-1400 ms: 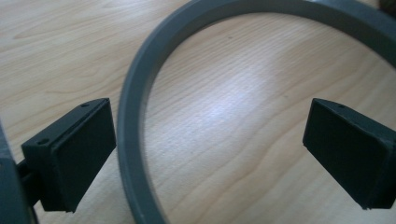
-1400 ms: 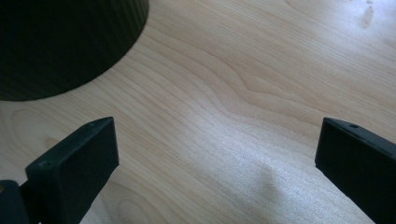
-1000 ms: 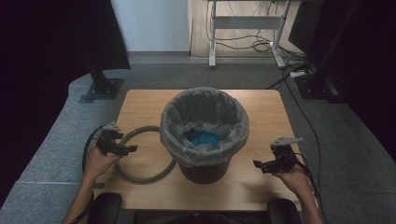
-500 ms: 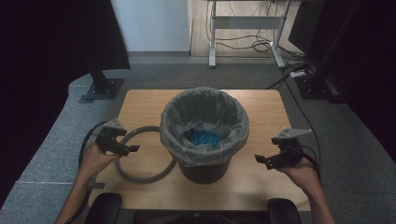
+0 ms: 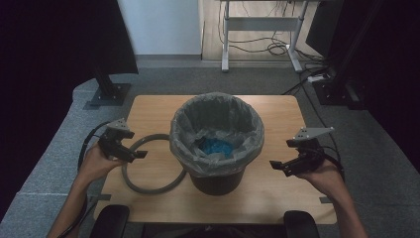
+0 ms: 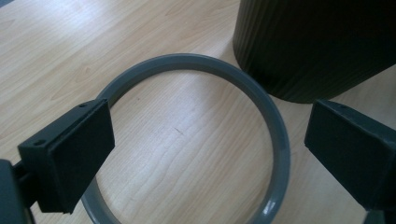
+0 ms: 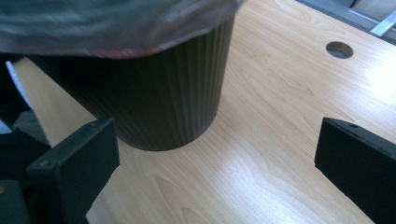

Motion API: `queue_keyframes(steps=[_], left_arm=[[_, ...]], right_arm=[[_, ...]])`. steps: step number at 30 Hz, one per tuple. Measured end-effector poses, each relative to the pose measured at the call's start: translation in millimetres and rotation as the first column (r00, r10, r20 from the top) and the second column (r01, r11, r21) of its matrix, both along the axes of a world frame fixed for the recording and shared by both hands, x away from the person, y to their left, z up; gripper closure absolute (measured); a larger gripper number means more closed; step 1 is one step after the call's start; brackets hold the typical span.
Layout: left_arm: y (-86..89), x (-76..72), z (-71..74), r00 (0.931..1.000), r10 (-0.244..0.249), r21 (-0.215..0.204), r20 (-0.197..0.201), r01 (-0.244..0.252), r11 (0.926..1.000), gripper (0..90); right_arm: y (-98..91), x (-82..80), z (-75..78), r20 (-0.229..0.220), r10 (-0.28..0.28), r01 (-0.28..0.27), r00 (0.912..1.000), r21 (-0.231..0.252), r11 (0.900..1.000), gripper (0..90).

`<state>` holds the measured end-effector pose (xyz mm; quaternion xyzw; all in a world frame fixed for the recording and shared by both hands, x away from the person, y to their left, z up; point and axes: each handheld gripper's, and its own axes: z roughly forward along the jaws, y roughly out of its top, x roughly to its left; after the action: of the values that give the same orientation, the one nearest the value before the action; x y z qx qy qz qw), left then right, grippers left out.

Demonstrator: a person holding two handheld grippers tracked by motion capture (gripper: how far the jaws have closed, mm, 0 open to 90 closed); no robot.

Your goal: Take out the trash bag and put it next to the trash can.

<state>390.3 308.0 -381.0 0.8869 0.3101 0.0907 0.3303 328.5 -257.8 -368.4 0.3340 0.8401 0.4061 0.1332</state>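
Pale wood forms the table (image 5: 148,111) in the high view, standing on grey carpet, with a white desk frame and loose cables on the floor at 12 o'clock and dark curtains at both sides. At the table's centre stands a dark ribbed bin (image 5: 217,176) lined with a grey bag (image 5: 218,126), something blue lying inside. A grey ring (image 5: 151,181) lies flat at the bin's 9 o'clock, its far edge tucked against the bin's base. The left gripper (image 5: 131,152) hovers over the ring's near-left arc, held in a hand; the right gripper (image 5: 283,166) sits at the bin's 3 o'clock, apart from it.

From the left gripper view, the two black jaws stand spread wide above the ring (image 6: 224,70), holding nothing; the bin's ribbed wall (image 6: 317,46) fills 1 o'clock, touching the ring.

From the right gripper view, the jaws are likewise spread wide and empty, the bin (image 7: 154,102) at 11 o'clock with the bag's edge (image 7: 116,28) hanging over it, and a round cable hole (image 7: 339,49) in the tabletop at 1 o'clock.
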Motion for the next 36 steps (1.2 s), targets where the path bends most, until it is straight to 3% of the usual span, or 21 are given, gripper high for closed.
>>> queue_keyframes(steps=[6,18,28,36], left_arm=[[-4.4,0.5,18.1,0.9993,-0.036,-0.009,-0.014,0.036,0.9993,1.5],[-23.7,-5.3,55.9,0.9913,-0.131,0.026,-0.01,0.131,0.991,3.1],[-44.2,-20.0,96.1,0.9755,-0.219,0.031,0.024,0.218,0.9755,3.7],[-73.1,-30.3,118.9,0.953,-0.299,0.049,0.049,0.297,0.9537,4.3]], right_arm=[[4.8,-0.4,17.1,-0.012,0.031,-0.031,0.9994,0.002,0.9995,0.0],[17.1,-3.2,49.9,-0.005,0.09,-0.09,0.9959,-0.005,0.9959,1.1],[31.7,-5.6,77.2,-0.01,0.134,-0.134,0.9909,-0.003,0.991,3.1],[52.4,-5.3,91.6,-0.011,0.189,-0.19,0.9818,-0.02,0.9816,3.1]])
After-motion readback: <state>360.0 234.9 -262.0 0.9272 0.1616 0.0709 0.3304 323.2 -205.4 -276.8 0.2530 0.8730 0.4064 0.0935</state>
